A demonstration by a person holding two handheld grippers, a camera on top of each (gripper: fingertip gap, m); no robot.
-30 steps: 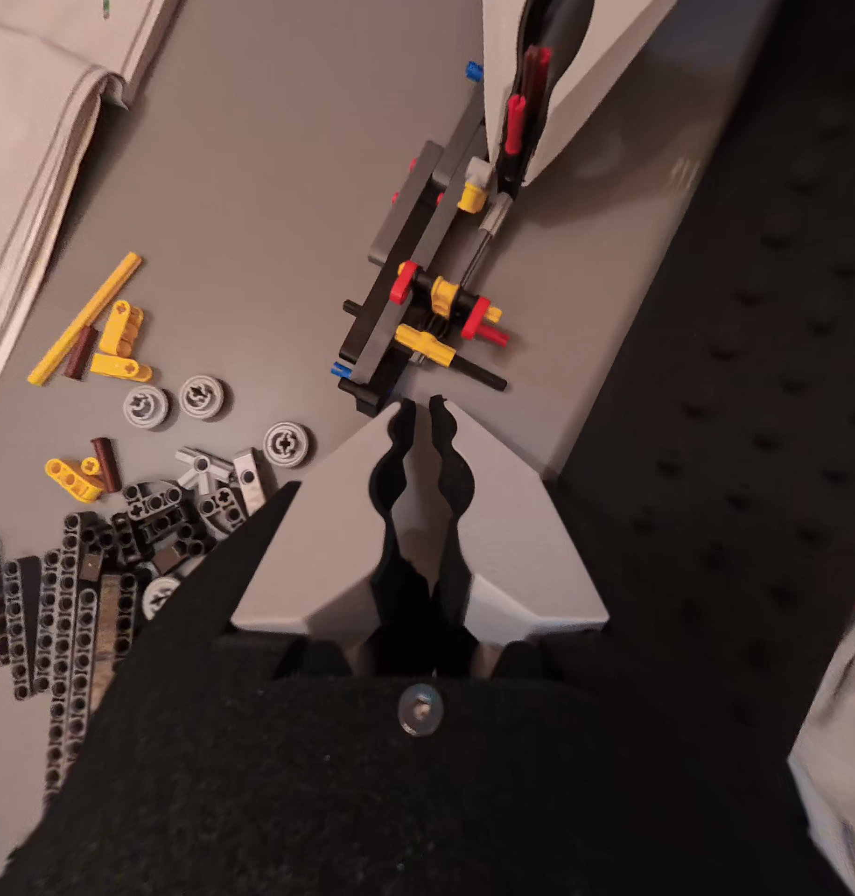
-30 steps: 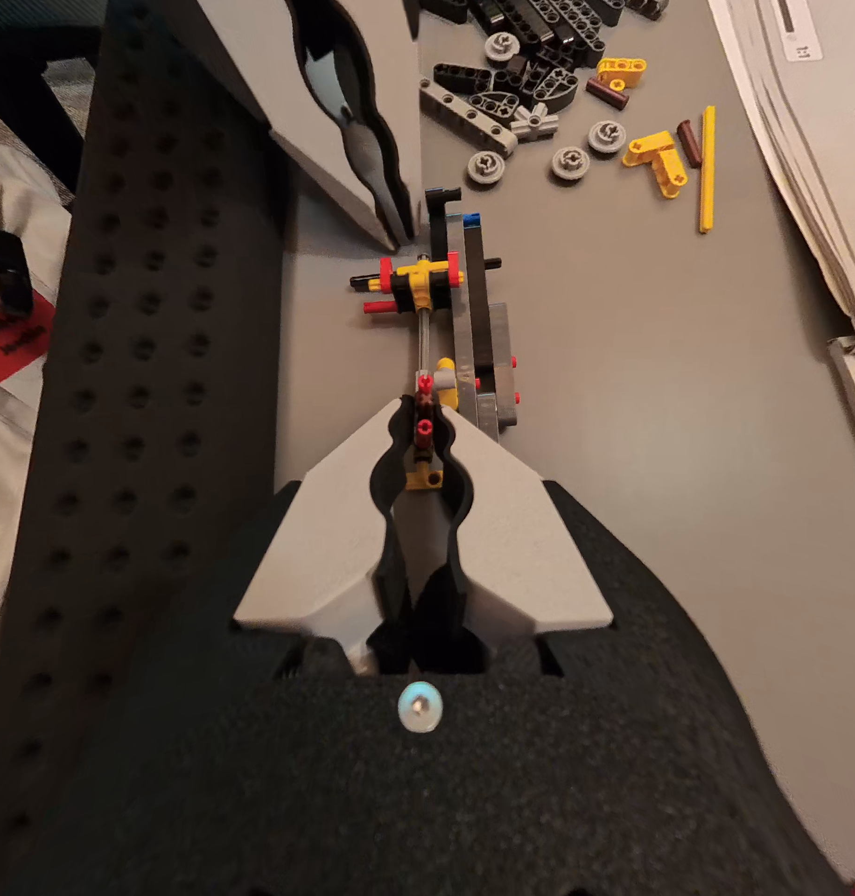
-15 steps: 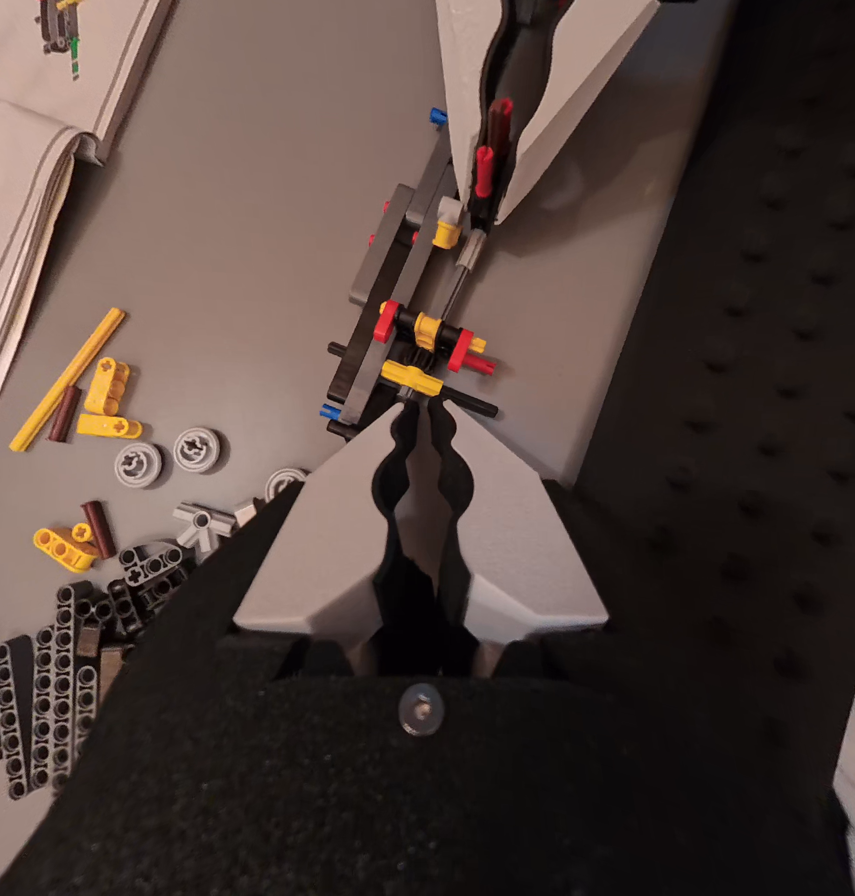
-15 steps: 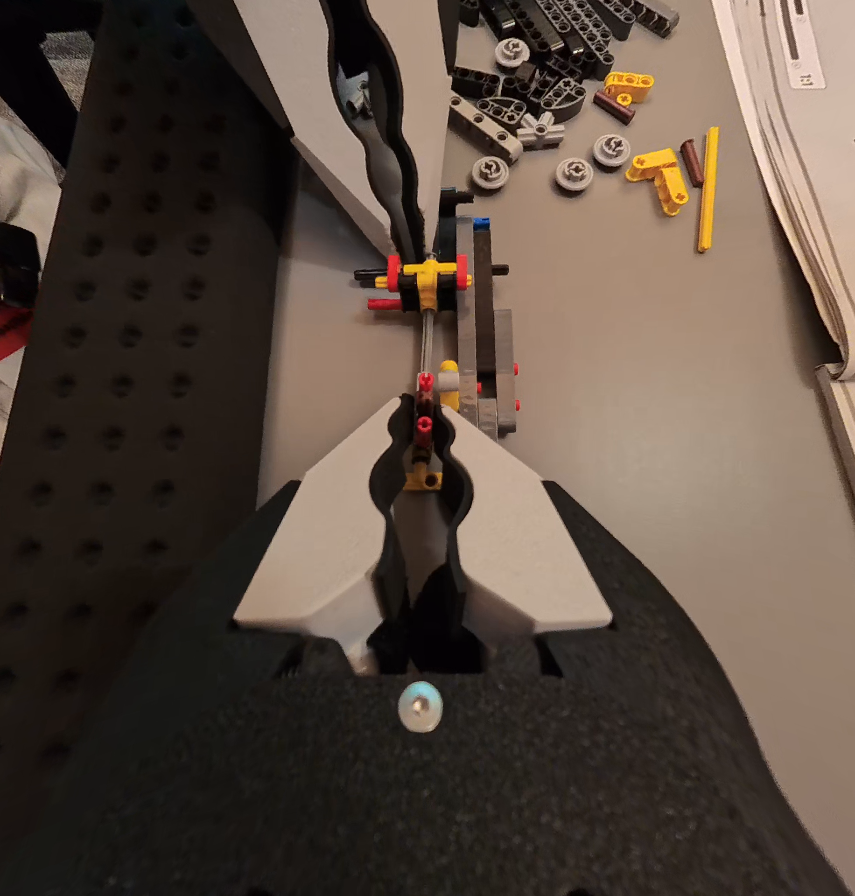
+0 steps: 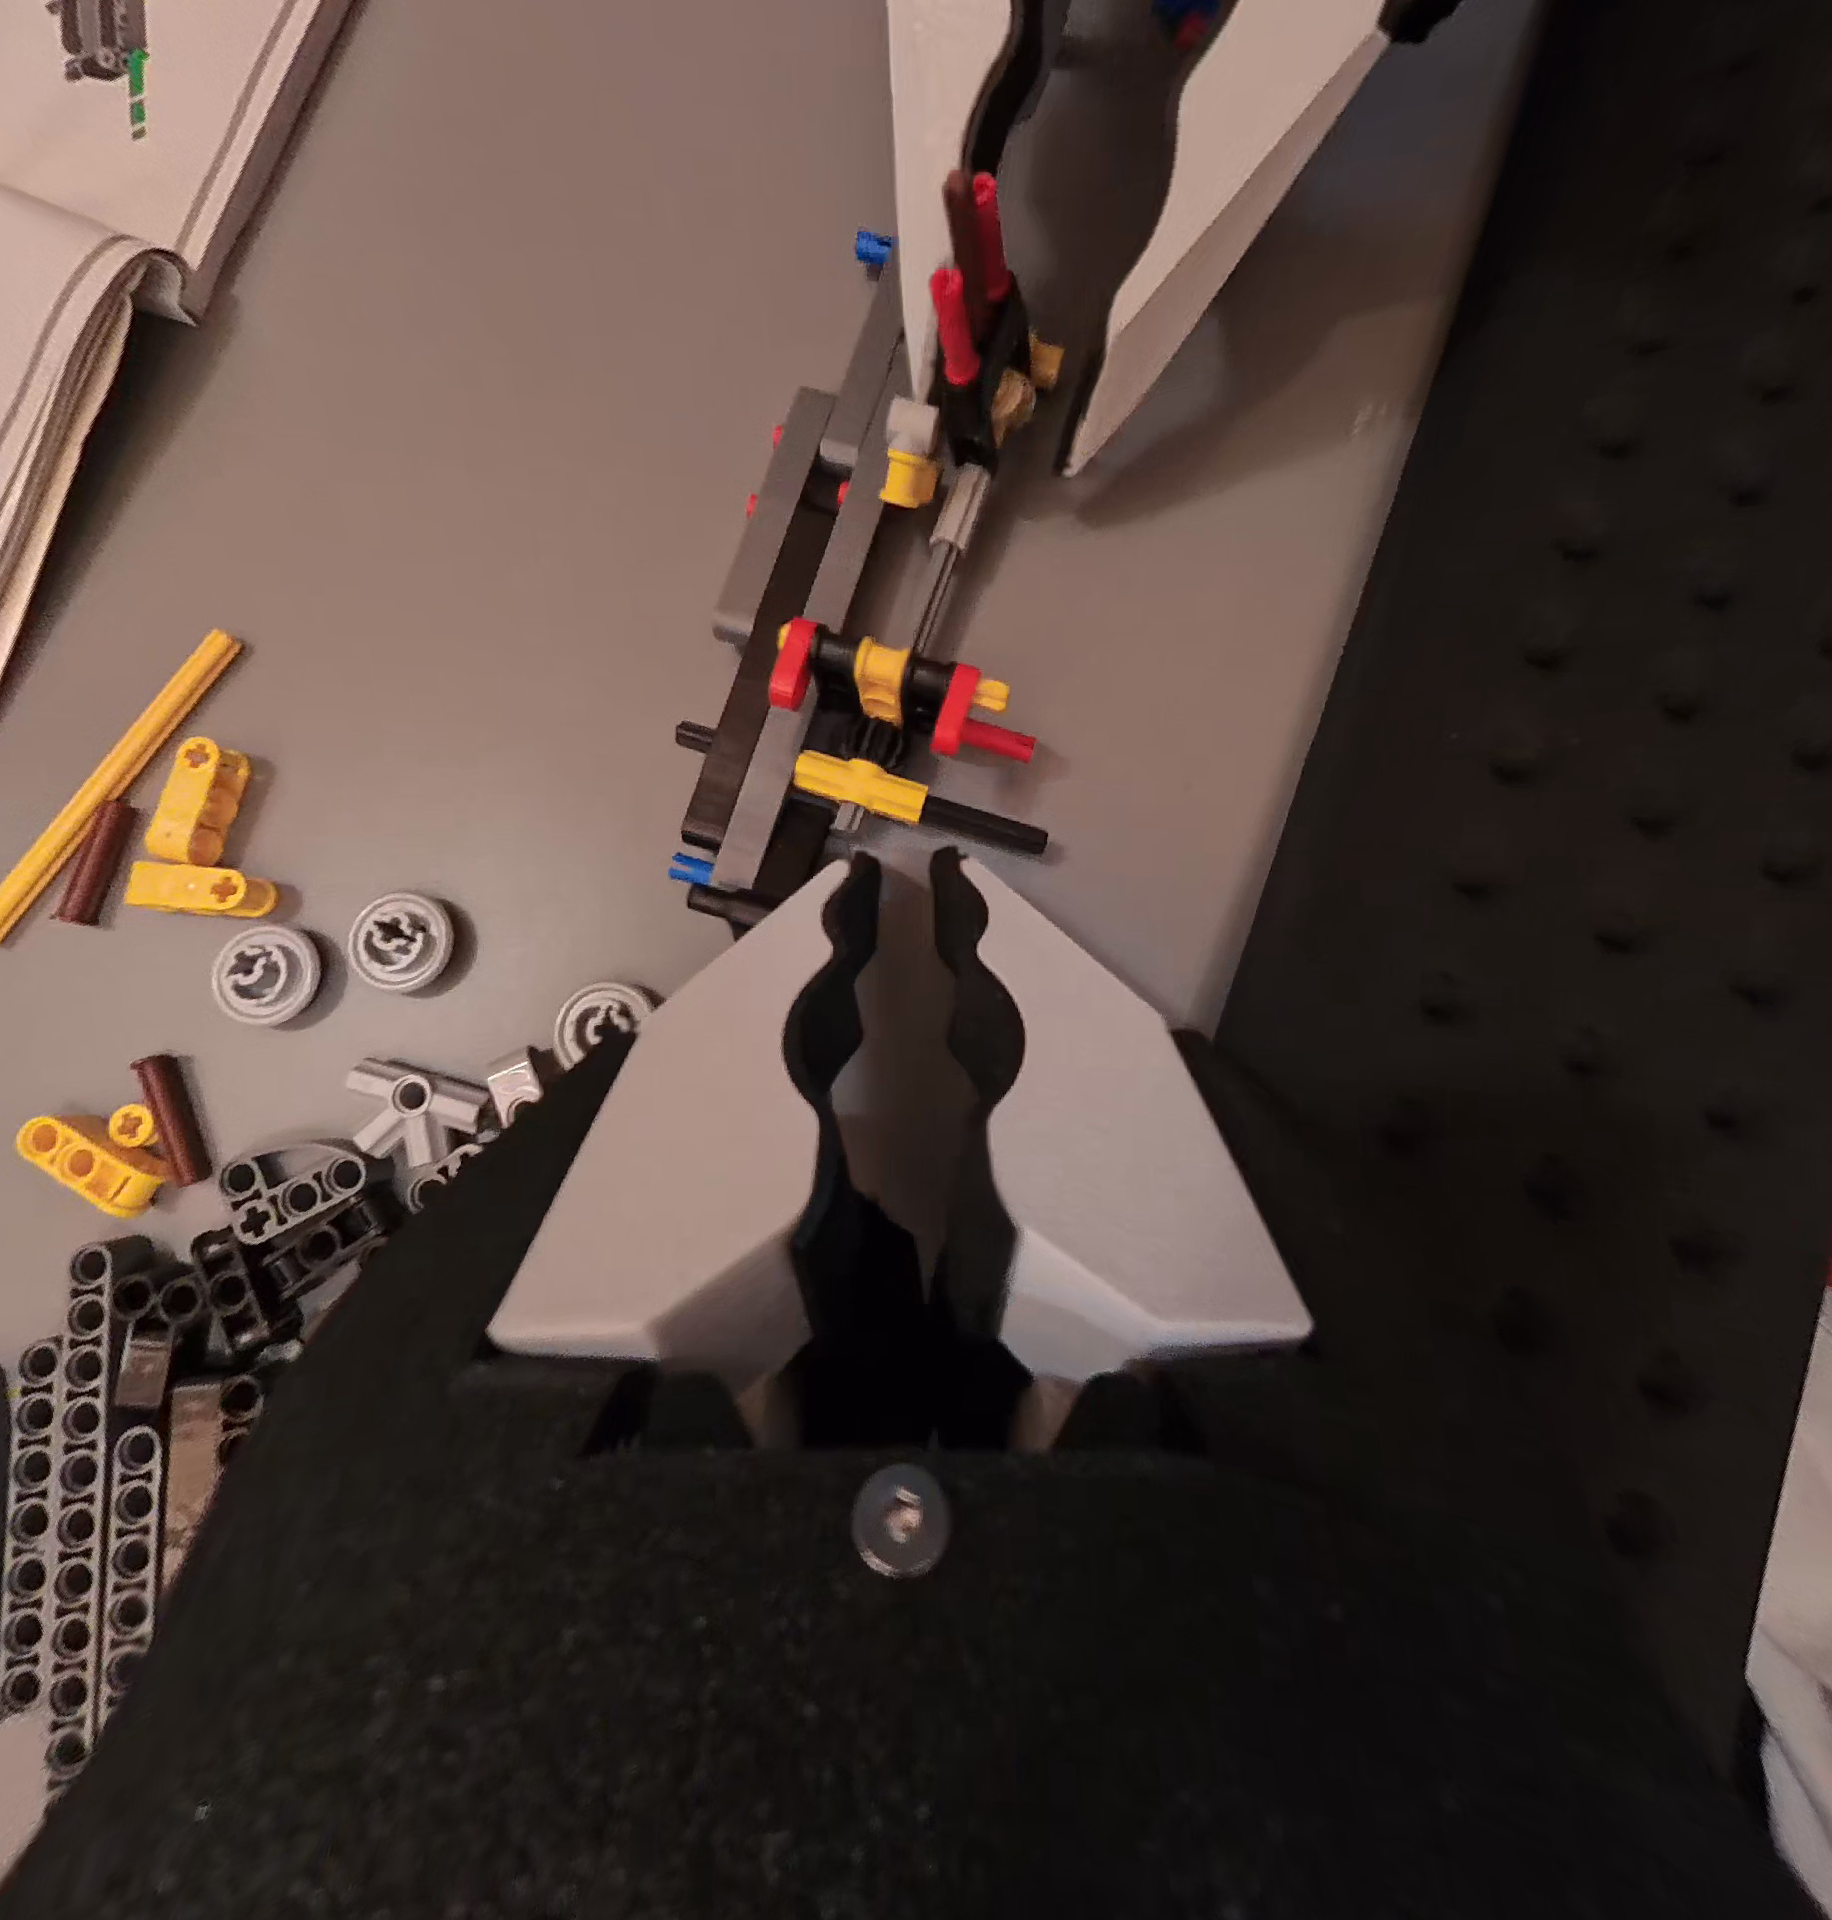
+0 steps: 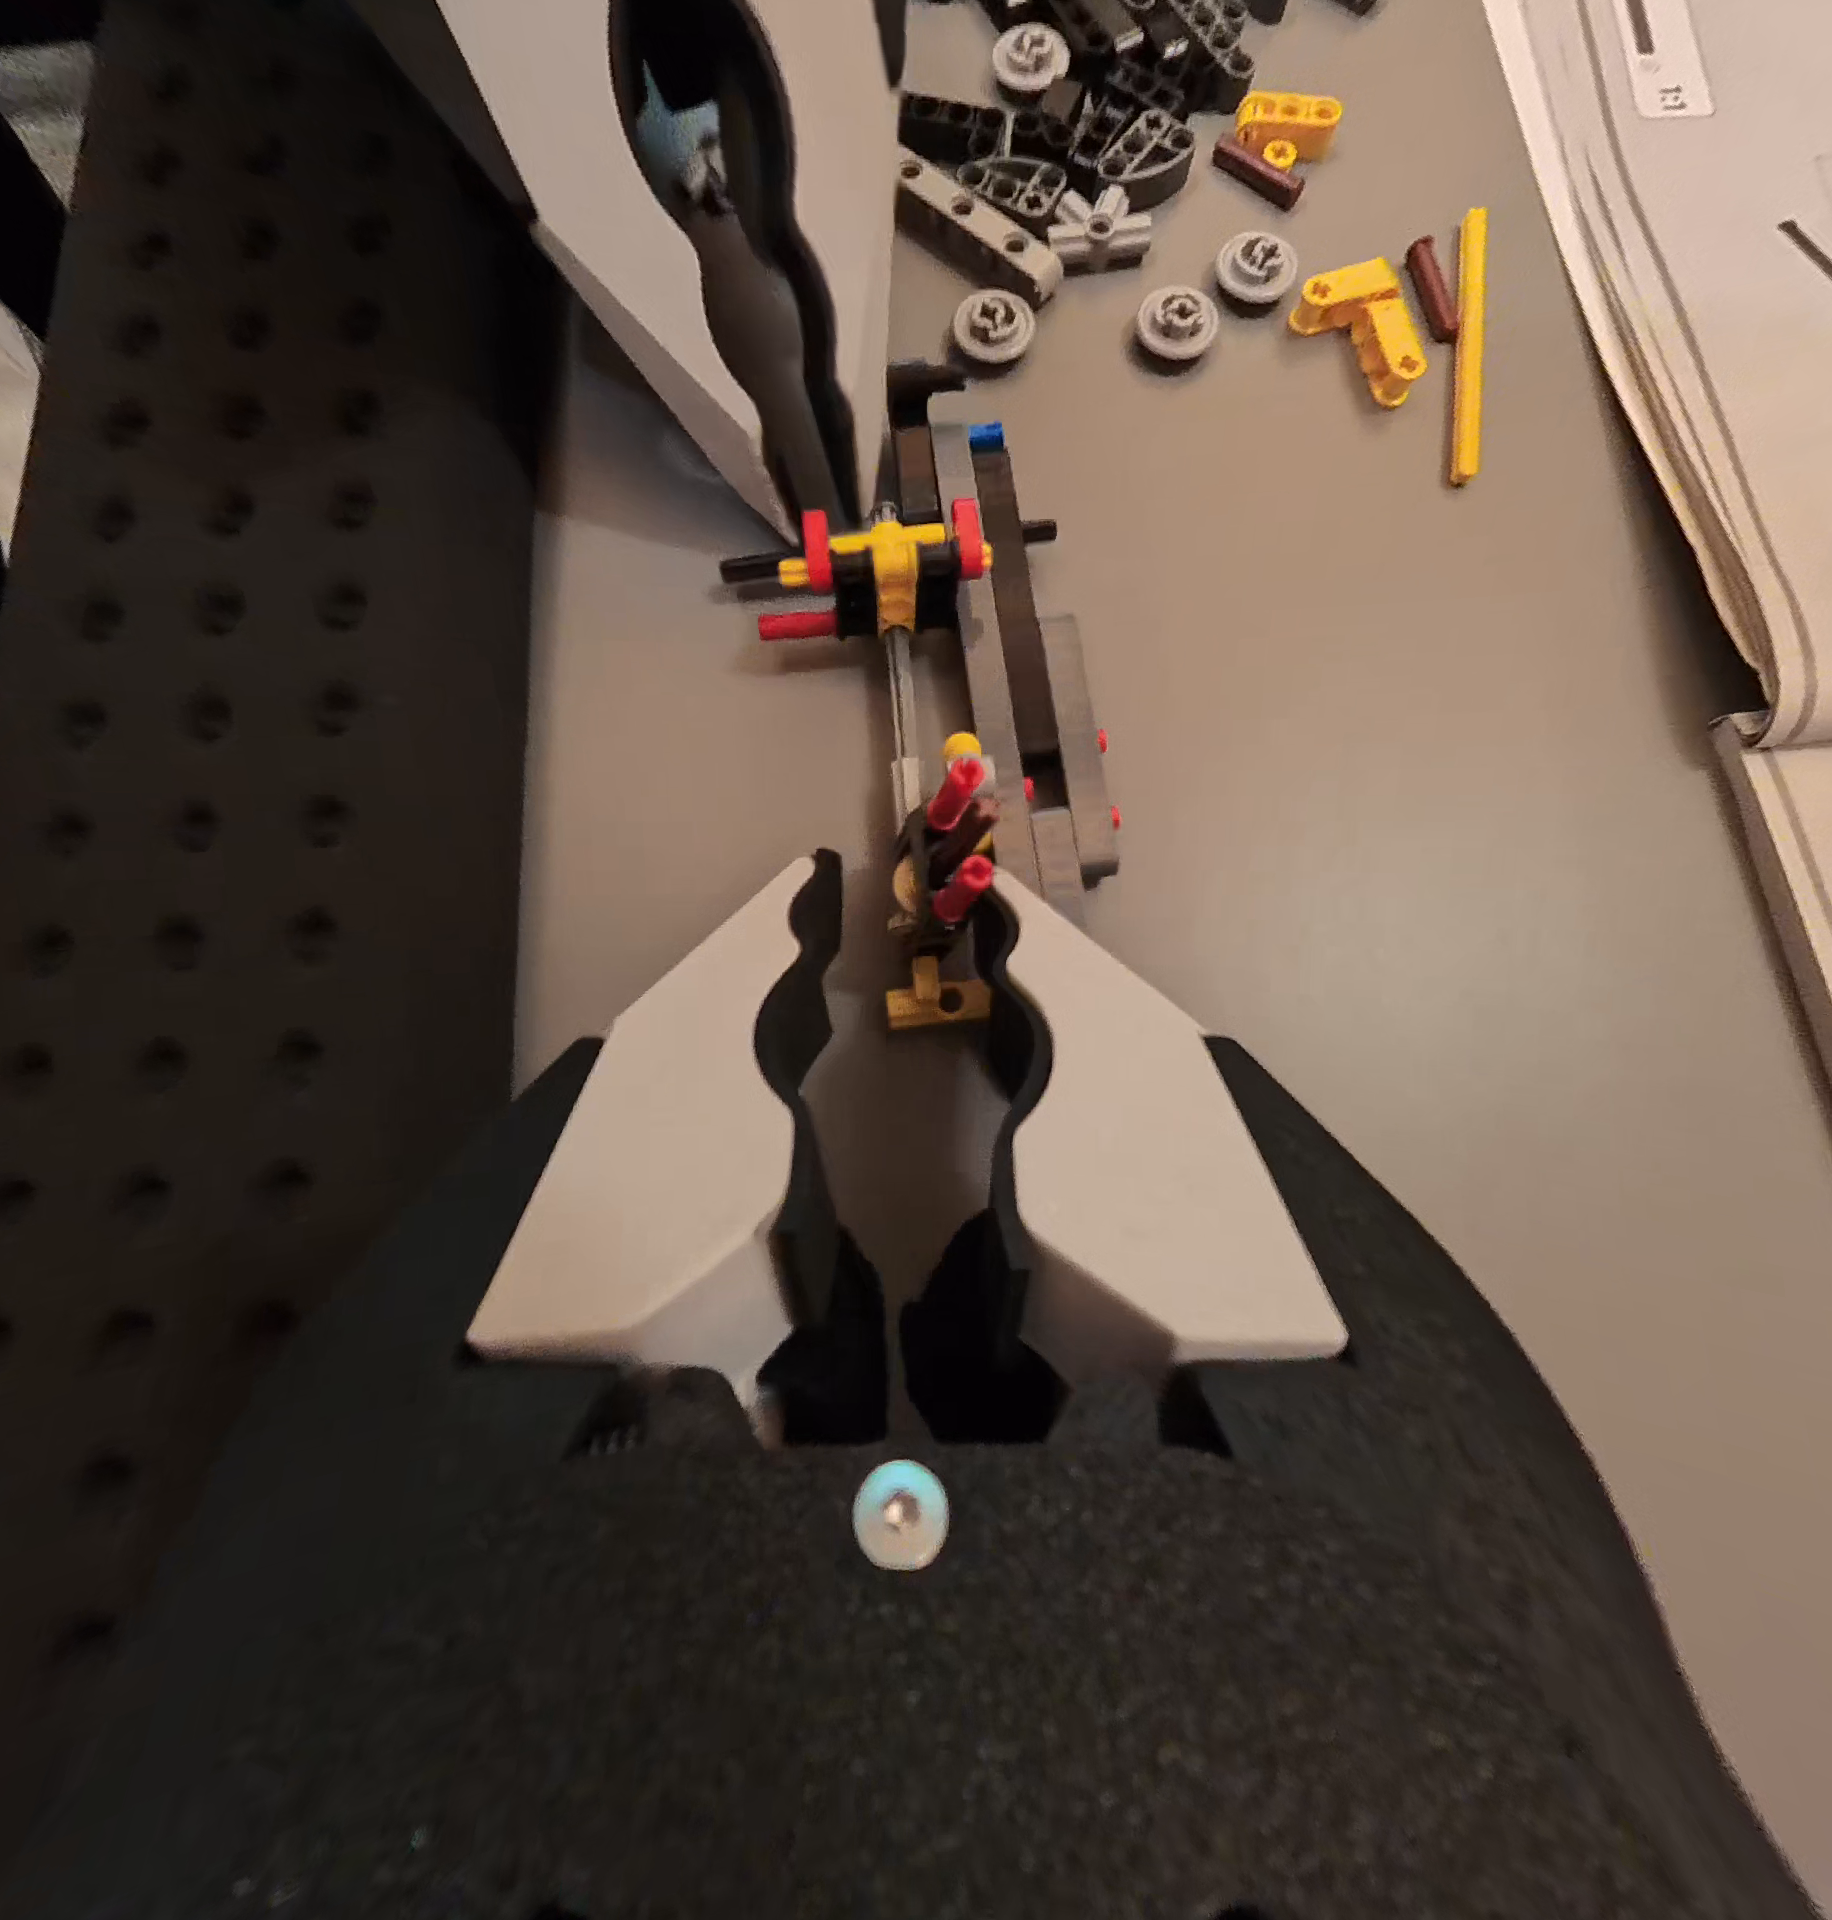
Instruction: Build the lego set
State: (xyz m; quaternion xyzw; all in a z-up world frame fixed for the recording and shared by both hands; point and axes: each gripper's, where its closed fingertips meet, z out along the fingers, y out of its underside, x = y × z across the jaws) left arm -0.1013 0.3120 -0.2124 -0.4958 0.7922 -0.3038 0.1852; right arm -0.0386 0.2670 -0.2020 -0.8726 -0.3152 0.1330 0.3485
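Grey tabletop (image 5: 496, 436) fills both views, with a dark perforated mat (image 5: 1577, 727) along one edge and an open instruction booklet (image 5: 50, 270) at the far left of the left wrist view. Down the middle lies the lego assembly (image 5: 787, 644), a long stack of grey and black beams with a red, yellow and black axle cluster; its long axis runs straight from one gripper to the other. Loose black beams, grey wheels and yellow connectors (image 5: 205, 821) sit to its left. The left gripper (image 5: 899, 854) points at the near end, just beside the yellow cross piece, jaws slightly parted and holding nothing. The right gripper (image 6: 910, 868) straddles the opposite end, jaws apart, a small red-pinned sub-assembly (image 6: 943, 862) leaning against one finger. That gripper looks nearer to seating this piece.
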